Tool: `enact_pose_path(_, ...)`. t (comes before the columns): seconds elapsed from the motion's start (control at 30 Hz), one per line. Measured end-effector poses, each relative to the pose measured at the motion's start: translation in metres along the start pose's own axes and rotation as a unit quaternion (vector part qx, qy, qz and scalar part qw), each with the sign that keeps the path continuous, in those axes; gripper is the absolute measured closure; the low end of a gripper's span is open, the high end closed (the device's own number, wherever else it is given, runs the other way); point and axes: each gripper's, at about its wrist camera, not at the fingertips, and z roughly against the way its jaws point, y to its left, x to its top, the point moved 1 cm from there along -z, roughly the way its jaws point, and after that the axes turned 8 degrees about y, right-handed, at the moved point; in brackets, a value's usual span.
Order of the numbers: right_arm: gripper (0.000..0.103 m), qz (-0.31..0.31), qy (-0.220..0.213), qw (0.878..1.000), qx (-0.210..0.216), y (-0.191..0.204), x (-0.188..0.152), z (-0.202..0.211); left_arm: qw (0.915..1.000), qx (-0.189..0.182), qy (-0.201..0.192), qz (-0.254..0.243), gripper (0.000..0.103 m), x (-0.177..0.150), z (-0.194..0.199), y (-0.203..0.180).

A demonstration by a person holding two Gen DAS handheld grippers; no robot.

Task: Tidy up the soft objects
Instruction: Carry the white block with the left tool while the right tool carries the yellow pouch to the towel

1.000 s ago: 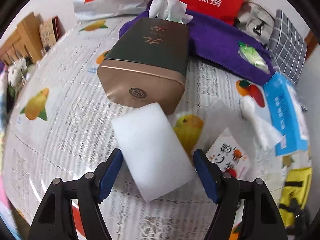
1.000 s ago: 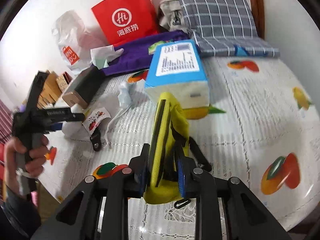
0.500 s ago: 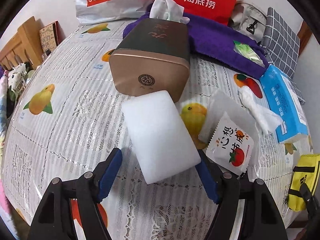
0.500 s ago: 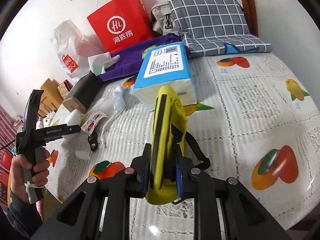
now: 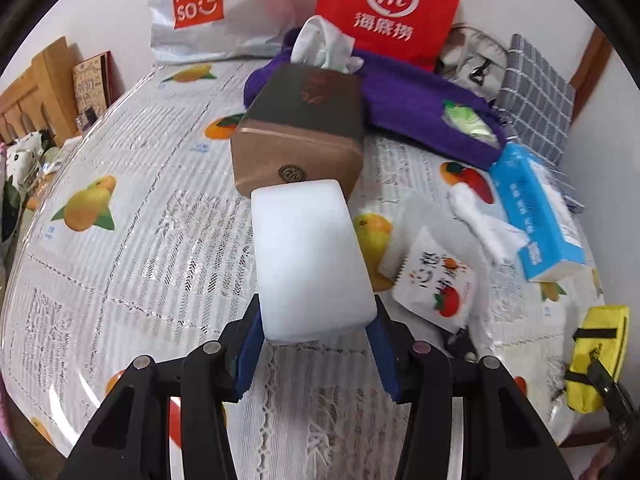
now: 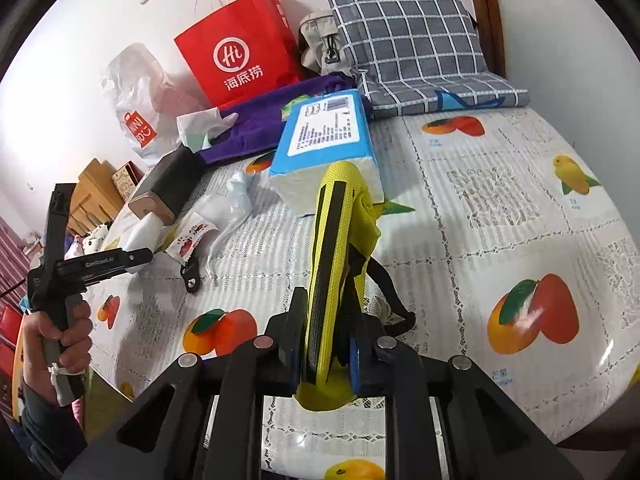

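Observation:
A white sponge block (image 5: 308,260) lies lengthwise between the blue pads of my left gripper (image 5: 318,320). The jaws are closing and both pads press on the near end's sides. The sponge's far end points at a brown and dark tissue box (image 5: 300,132). The right wrist view shows the same left gripper (image 6: 136,256), held in a person's hand, with the sponge (image 6: 140,232) at its tip. My right gripper (image 6: 324,344) is shut on a yellow pouch with black stripes (image 6: 340,220), standing on edge above the tablecloth. That pouch (image 5: 596,344) is also in the left wrist view, low right.
On the fruit-print tablecloth (image 5: 120,240) lie a blue tissue pack (image 5: 536,208), a crumpled white tissue (image 5: 484,220), a white snack packet (image 5: 436,280) and a purple towel (image 5: 420,100). A red paper bag (image 5: 388,8), a white plastic bag (image 5: 200,12) and a checked cushion (image 6: 408,40) stand behind.
The left jaws have closed from wide apart onto the sponge's near end, and the gripper has moved in along it. The right gripper keeps the yellow pouch, now held a little more upright.

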Motion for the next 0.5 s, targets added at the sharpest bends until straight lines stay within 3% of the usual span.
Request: enact_pose_path(0.5,0.086,0.025,-0.016,1.0,-0.008,0.021,0.019,0.027,0.9988,-0.033,-0.033,-0.017,0.056,0.005,0.053,0.001)
